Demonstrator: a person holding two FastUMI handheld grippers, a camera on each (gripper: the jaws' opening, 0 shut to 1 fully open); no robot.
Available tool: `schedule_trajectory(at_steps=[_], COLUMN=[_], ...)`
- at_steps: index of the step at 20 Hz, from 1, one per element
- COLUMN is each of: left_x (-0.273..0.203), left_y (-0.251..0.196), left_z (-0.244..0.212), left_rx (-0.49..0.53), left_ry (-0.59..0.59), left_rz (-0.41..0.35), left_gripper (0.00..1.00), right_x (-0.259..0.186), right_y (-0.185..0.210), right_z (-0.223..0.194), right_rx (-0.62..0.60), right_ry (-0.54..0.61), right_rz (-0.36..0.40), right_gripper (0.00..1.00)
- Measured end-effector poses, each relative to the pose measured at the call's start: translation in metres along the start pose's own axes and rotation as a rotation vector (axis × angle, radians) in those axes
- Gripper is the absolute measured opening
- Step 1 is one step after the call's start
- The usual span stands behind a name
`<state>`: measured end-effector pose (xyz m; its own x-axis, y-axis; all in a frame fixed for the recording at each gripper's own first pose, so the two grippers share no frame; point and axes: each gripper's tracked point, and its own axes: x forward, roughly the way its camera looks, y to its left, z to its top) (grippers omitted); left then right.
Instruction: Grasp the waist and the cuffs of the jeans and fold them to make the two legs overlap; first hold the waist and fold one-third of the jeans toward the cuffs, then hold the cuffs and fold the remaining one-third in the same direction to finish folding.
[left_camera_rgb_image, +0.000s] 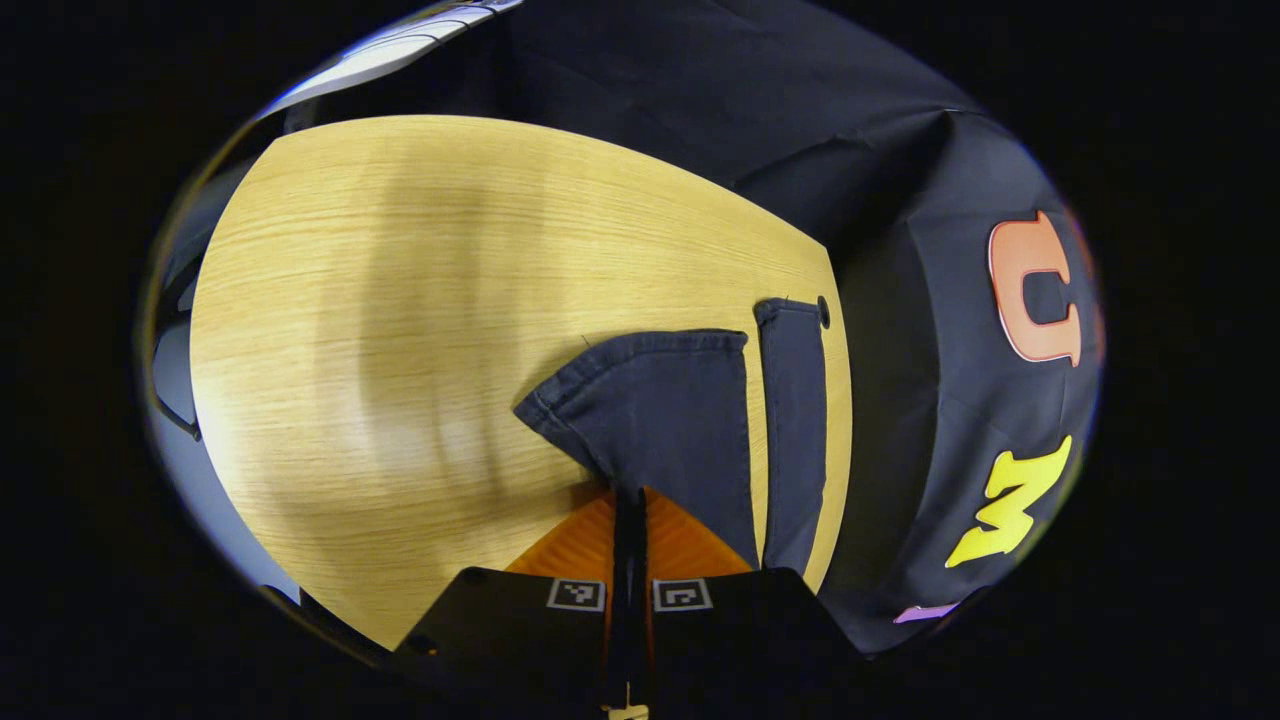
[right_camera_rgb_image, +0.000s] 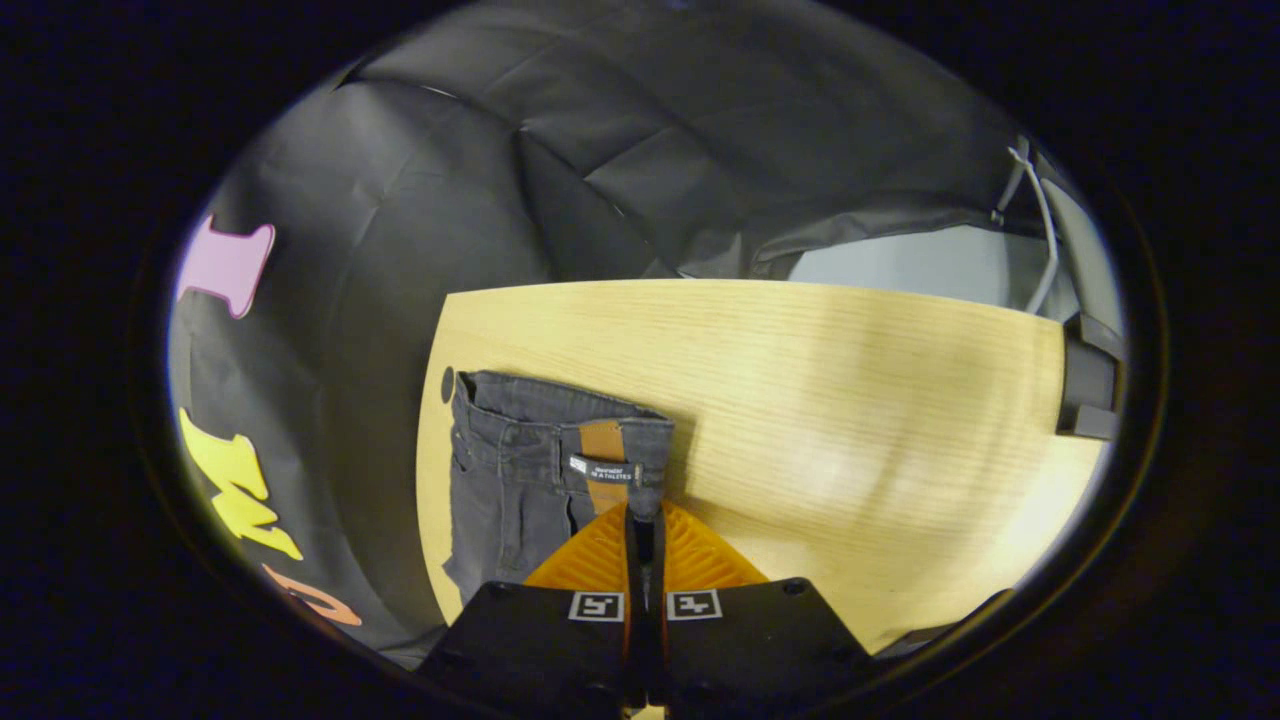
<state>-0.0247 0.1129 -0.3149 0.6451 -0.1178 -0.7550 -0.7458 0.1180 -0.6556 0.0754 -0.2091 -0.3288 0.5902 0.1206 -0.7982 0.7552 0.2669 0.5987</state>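
Wood table (left_camera_rgb_image: 400, 300) w/ jeans (left_camera_rgb_image: 680, 420).

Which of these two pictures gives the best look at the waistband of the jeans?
The right gripper view: the waistband lies across the table, its patch facing the camera. The left gripper view shows the jeans' cuffs instead.
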Motion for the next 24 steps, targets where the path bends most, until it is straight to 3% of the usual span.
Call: schedule_trajectory(at_steps=[4,13,17,19,21,24], left_x=[-0.016,-0.039,-0.033,-0.023,-0.011,0.011], left_y=[-0.009,-0.065,-0.108,-0.125,-0.143,-0.176], left_z=[0.0,0.019,0.032,0.038,0.043,0.053], left_rx=[0.004,0.132,0.202,0.275,0.346,0.354], left_ry=[0.012,0.053,0.082,0.099,0.11,0.129], left_rz=[-0.003,-0.043,-0.071,-0.059,-0.045,-0.057], left_gripper=[0.04,0.04,0.04,0.0,0.04,0.03], right_x=[-0.019,-0.056,-0.063,-0.058,-0.051,-0.038], right_y=[0.014,0.084,0.126,0.148,0.17,0.197], right_z=[0.0,0.001,0.003,0.003,0.004,0.005], right_rx=[-0.024,-0.12,-0.166,-0.203,-0.222,-0.248], right_ry=[0.0,-0.003,0.005,0.012,0.019,0.025], right_rz=[0.049,0.172,0.203,0.21,0.218,0.221], right_gripper=[0.01,0.0,0.01,0.01,0.01,0.01])
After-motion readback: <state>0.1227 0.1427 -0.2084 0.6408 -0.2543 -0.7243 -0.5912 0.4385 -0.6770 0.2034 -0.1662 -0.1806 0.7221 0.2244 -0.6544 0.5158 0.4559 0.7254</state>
